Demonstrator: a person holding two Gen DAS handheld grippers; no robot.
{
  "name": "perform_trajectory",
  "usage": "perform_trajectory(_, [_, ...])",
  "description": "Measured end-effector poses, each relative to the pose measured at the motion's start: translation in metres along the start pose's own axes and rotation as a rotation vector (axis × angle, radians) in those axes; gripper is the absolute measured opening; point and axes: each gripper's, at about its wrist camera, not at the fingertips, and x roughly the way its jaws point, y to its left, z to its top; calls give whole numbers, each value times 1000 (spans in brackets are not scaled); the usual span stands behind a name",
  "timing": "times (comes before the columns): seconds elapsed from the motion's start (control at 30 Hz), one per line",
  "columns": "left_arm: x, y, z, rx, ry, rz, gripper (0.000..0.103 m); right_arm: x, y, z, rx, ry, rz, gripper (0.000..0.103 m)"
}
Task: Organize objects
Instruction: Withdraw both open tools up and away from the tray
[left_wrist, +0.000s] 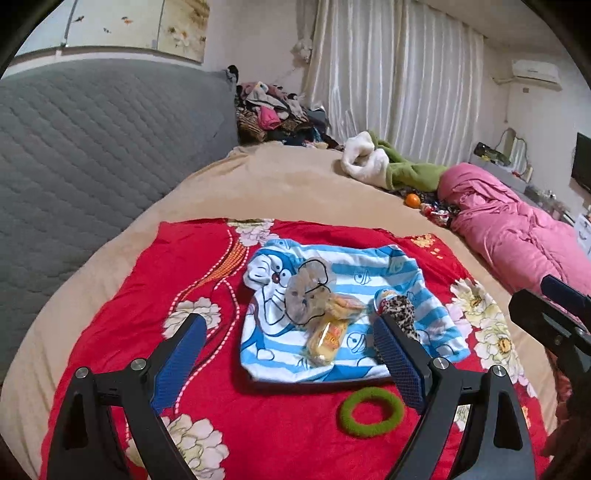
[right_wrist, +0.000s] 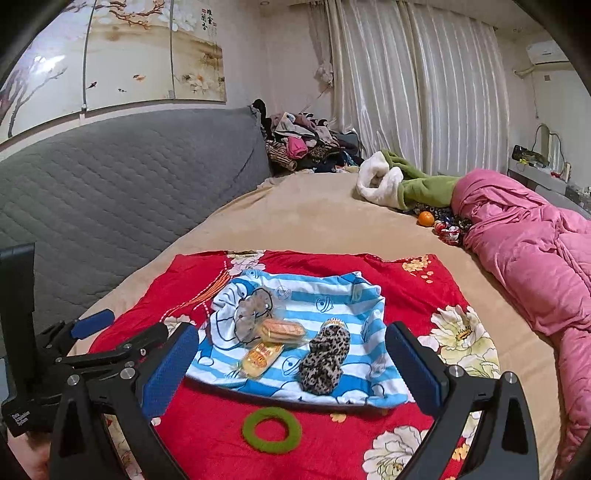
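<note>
**Small things sit on the striped cloth, one ring is left out**

The striped cloth (right_wrist: 332, 302) lies flat in the middle of the red blanket (right_wrist: 406, 288). It looks like the gathering spot, because most of the small things are on it. A clear bag (right_wrist: 251, 314) rests near the cloth's far left corner. Two snack packs touch it: one snack (right_wrist: 282, 330) lies just in front of the bag, and the yellow snack (right_wrist: 258, 358) lies a bit closer to the cloth's near edge. A leopard scrunchie (right_wrist: 325, 360) sits to the right of the snacks, still on the cloth. A small cup seems to peek out behind it, but I cannot tell for sure.

The green ring (right_wrist: 271, 430) is off the cloth, on the red blanket just past the cloth's near edge. I think it is the next thing to pick up, since it is the only small thing near the cloth that is not on it.

The left gripper (left_wrist: 291, 350) is over the cloth's near edge with its jaws wide apart and nothing in them. The right gripper (right_wrist: 291, 365) is also over the near edge, jaws wide apart and empty. The ring lies low between its jaws, so that one looks best placed to reach it.

Far behind the cloth, on the bed (right_wrist: 295, 221), are an orange (right_wrist: 425, 218) and a pink quilt (right_wrist: 535, 251).
</note>
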Motion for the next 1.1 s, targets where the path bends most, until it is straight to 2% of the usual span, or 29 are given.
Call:
perform_trajectory(0.4, [-34,8,-38,-8,-4,-11,92,-34,19,-33,-15,-12,-13,102])
perform_trajectory(0.6, [-48,10,-58,7,-18,17,92,-44,27,-51,-20,-6,-17,102])
perform_trajectory(0.8, [-61,16,-74,-1,-31,12,92,-54,32,-66,-24,-8,-25,102])
perform_trajectory(0.97, [-78,17,-82,9,-67,1,92,-68,37,-71,-35,-29,-31,102])
perform_trajectory(1.1, [-87,19,-89,-7,-64,-34,92,-77,41,-75,-48,-39,-35,102])
